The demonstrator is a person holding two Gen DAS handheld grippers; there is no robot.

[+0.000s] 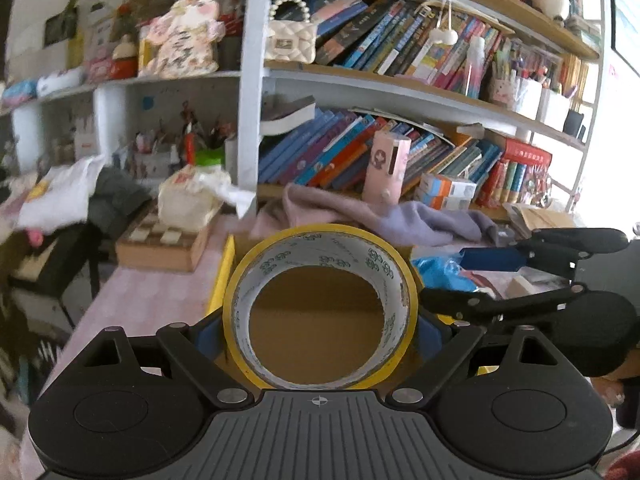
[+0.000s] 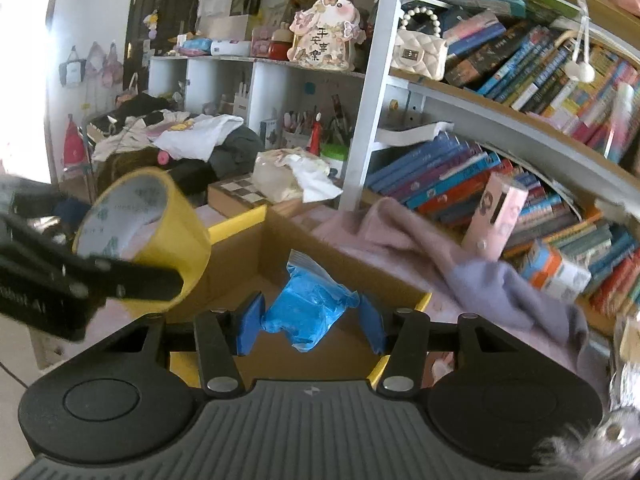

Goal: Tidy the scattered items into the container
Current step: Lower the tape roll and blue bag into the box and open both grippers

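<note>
My left gripper (image 1: 320, 332) is shut on a yellow tape roll (image 1: 394, 280) and holds it upright above the open cardboard box (image 1: 320, 332). In the right wrist view the tape roll (image 2: 176, 224) hangs at the left over the box (image 2: 280, 280), held by the left gripper (image 2: 132, 276). My right gripper (image 2: 312, 316) is open above the box; a blue plastic packet (image 2: 308, 304) sits between its blue pads (image 2: 250, 320), and whether they touch it is unclear. The right gripper (image 1: 480, 276) shows at the right of the left wrist view, beside the blue packet (image 1: 440, 272).
A pink-and-lilac cloth (image 2: 460, 256) lies behind the box against the bookshelf (image 2: 500, 184). A chessboard box (image 1: 160, 244) with a tissue pack on it stands at the left. A pink carton (image 1: 386, 168) leans on the books. Clothes (image 2: 180, 136) are piled at the far left.
</note>
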